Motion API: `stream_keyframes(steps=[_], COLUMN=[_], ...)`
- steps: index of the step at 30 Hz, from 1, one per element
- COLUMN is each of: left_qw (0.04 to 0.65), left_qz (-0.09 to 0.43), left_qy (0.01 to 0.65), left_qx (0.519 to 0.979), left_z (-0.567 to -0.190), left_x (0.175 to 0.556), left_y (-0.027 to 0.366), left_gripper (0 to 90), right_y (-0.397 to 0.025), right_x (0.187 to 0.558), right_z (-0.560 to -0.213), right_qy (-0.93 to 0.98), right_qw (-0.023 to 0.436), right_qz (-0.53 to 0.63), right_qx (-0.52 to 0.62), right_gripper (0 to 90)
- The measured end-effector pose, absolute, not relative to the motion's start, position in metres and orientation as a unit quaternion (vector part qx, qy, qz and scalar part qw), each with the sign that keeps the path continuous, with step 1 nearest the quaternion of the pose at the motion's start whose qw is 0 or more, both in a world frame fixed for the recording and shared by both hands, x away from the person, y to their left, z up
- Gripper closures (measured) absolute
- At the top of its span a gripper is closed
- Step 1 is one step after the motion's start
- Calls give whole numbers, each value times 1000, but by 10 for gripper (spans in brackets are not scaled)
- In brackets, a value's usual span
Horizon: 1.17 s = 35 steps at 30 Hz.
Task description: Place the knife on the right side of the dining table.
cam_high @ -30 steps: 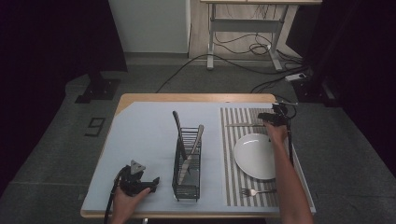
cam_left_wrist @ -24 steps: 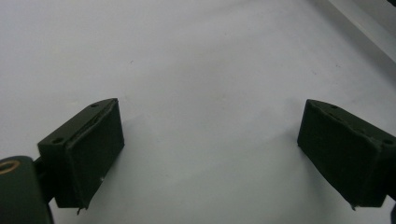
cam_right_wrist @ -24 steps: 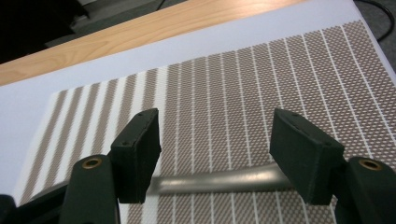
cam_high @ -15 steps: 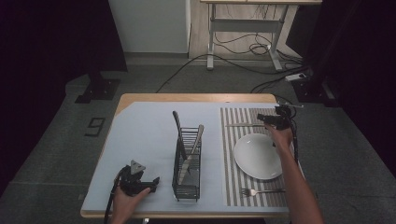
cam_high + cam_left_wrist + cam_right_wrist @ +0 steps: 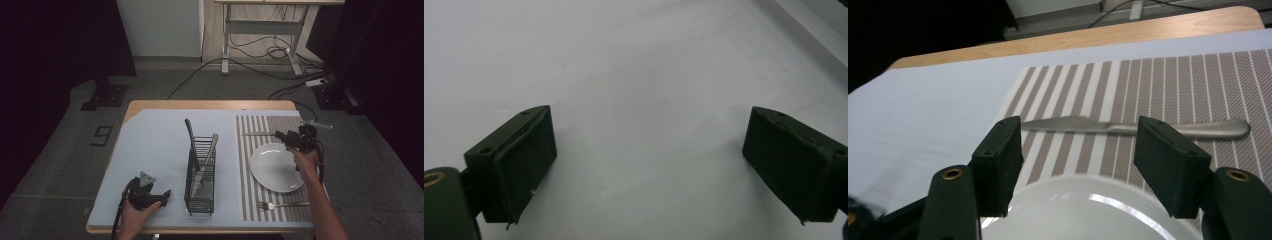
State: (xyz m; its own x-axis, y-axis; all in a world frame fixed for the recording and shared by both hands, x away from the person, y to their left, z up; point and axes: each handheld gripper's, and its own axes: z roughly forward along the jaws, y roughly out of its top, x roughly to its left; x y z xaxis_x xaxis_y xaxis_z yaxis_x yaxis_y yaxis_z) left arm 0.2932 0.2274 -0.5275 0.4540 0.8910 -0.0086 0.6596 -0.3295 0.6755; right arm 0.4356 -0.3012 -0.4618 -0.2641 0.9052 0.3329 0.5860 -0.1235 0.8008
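No brand, label or print legible on any item. One mark on the dark floor [image 5: 60, 165] left of the table: a pale figure reading like a "9" [image 5: 103, 134].

Surface: wooden table [image 5: 210, 104] with rounded corners, mostly covered by a pale blue-grey sheet [image 5: 150, 150]. At its right side, a brown-and-white striped placemat [image 5: 272, 195].

On the placemat: round white plate [image 5: 275, 170] in the middle; silver fork [image 5: 277, 204] near the front edge, just short of the plate; silver table knife [image 5: 1128, 127] lying crosswise along the far edge, beyond the plate.

Centre of table: black wire cutlery rack [image 5: 201, 175], upright, with a dark-handled utensil [image 5: 190, 135] and a silver one [image 5: 212, 146] leaning out of it.

Left gripper [image 5: 162, 193]: near front-left corner, low over the bare sheet, jaws spread wide, nothing between them.

Right gripper [image 5: 280, 136]: above the plate's far rim, jaws wide apart, aimed at the knife, not touching it.

Room: dim. White panel [image 5: 160, 27] behind the table, a metal-legged desk frame [image 5: 260, 35], black cables [image 5: 250, 50] strewn on the floor, dark curtains at both sides.
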Motion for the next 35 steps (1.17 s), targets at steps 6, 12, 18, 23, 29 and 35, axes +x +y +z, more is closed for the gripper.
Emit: stream_keyframes(steps=[6, 12, 18, 23, 29, 35], left_qw=[311, 312, 311, 312, 311, 311], left_qz=[187, 188, 188, 189, 189, 189], left_qy=[489, 488, 488, 488, 488, 488], left_qx=[793, 793, 793, 793, 793, 793], left_z=[-528, -528, -528, -528, -528, -528], left_x=[293, 293, 293, 293, 293, 292], left_y=[227, 227, 227, 227, 227, 227], left_gripper=[65, 65, 65, 66, 66, 66], right_y=[-307, -312, -310, -307, -303, -302], right_x=[398, 363, 342, 319, 311, 311], right_z=[-465, -470, -478, -489, -498, -498], right_qy=[642, 648, 655, 661, 674, 673], right_qw=[166, 169, 164, 158, 157, 161], right_qz=[493, 509, 520, 535, 525, 526], right_qx=[563, 541, 523, 502, 496, 494], right_gripper=[358, 358, 357, 357, 356, 356])
